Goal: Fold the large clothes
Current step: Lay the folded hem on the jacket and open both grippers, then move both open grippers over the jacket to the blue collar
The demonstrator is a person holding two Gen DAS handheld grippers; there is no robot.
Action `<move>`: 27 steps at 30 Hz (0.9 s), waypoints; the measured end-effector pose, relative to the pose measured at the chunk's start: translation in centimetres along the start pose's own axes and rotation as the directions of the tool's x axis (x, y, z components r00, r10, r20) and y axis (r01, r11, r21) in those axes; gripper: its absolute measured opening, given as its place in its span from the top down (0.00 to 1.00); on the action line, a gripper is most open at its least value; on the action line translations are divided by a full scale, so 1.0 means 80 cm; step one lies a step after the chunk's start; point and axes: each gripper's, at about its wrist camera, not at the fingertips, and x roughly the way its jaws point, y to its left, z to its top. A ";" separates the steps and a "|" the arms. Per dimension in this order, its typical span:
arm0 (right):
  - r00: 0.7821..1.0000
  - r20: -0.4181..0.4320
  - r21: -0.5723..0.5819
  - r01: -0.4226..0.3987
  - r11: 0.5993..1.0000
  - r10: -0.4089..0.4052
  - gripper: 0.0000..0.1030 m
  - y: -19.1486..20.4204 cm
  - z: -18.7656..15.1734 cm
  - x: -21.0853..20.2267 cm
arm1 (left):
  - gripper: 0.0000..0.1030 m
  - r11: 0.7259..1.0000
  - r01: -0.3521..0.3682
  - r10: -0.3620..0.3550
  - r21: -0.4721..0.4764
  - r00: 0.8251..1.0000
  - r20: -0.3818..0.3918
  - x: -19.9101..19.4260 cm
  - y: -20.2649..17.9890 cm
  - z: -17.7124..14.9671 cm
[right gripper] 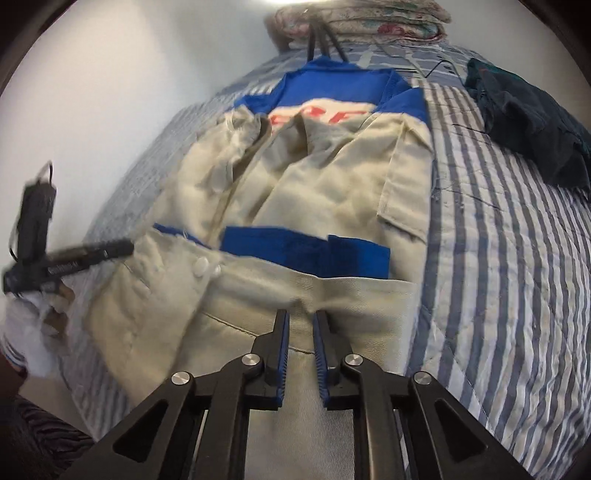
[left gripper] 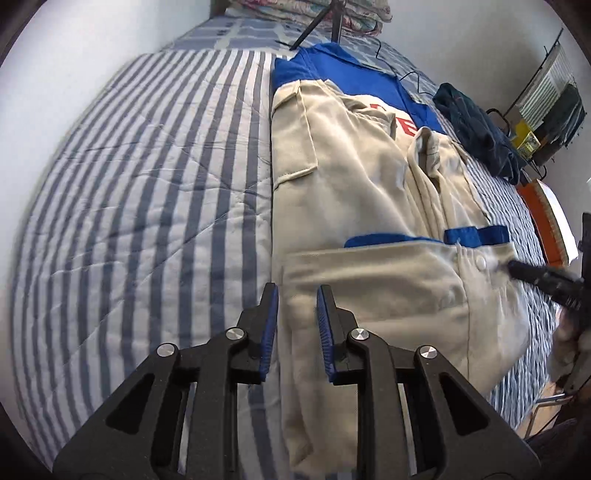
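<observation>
A large beige work jacket (left gripper: 354,192) with a blue yoke and red letters lies on the striped bed, sleeves folded in over its body. Its hem part is folded up, showing blue trim (left gripper: 391,240) and snap buttons (left gripper: 480,262). My left gripper (left gripper: 297,291) is open and empty above the jacket's left edge. The right gripper's tip (left gripper: 517,266) shows at the jacket's right edge. In the right wrist view the jacket (right gripper: 325,177) fills the middle. My right gripper (right gripper: 300,317) is open over the folded hem. The left gripper (right gripper: 122,247) shows at the left.
The bed has a blue and white striped quilt (left gripper: 147,184). A dark garment (left gripper: 476,125) lies on the bed's right side. Folded blankets (right gripper: 362,22) and tripod legs (left gripper: 314,26) are at the head. An orange item (left gripper: 543,221) and a wire rack (left gripper: 550,96) stand beside the bed.
</observation>
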 end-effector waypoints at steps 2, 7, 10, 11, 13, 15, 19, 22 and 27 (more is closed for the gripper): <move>0.999 0.052 0.025 0.001 1.000 -0.002 0.77 -0.014 -0.003 -0.030 | 0.81 1.000 0.008 -0.008 0.011 1.000 0.015 -0.018 0.000 -0.013; 0.995 0.097 0.048 0.014 0.999 -0.019 0.76 -0.032 -0.022 -0.067 | 0.80 0.999 0.034 -0.034 0.001 0.998 0.048 -0.042 0.000 -0.035; 0.993 0.100 0.005 0.054 0.999 -0.054 0.76 -0.016 -0.026 -0.062 | 0.80 0.998 0.059 -0.056 -0.038 0.996 0.072 -0.045 -0.005 -0.035; 0.992 0.108 -0.022 0.071 0.997 -0.068 0.76 -0.006 -0.027 -0.058 | 0.80 0.997 0.061 -0.056 -0.046 0.994 0.090 -0.046 -0.010 -0.033; 0.990 0.124 -0.083 0.080 0.993 -0.070 0.76 0.018 -0.027 -0.048 | 0.80 0.996 0.079 -0.075 -0.034 0.990 0.120 -0.045 -0.024 -0.030; 0.988 0.138 -0.127 0.079 0.989 -0.061 0.76 0.037 -0.027 -0.039 | 0.80 0.997 0.079 -0.077 -0.011 0.989 0.127 -0.036 -0.045 -0.027; 0.990 0.136 -0.167 0.054 0.984 -0.031 0.76 0.076 -0.018 -0.006 | 0.79 0.998 0.069 -0.069 -0.008 0.995 0.069 -0.002 -0.067 -0.021; 0.996 0.071 -0.174 0.064 0.983 -0.053 0.76 0.089 -0.013 0.029 | 0.78 1.000 0.010 -0.010 -0.007 0.999 0.049 0.024 -0.074 -0.021; 0.992 0.005 -0.191 0.127 0.973 -0.128 0.76 0.085 -0.019 0.067 | 0.77 0.996 -0.040 0.036 0.079 0.998 0.047 0.035 -0.083 -0.020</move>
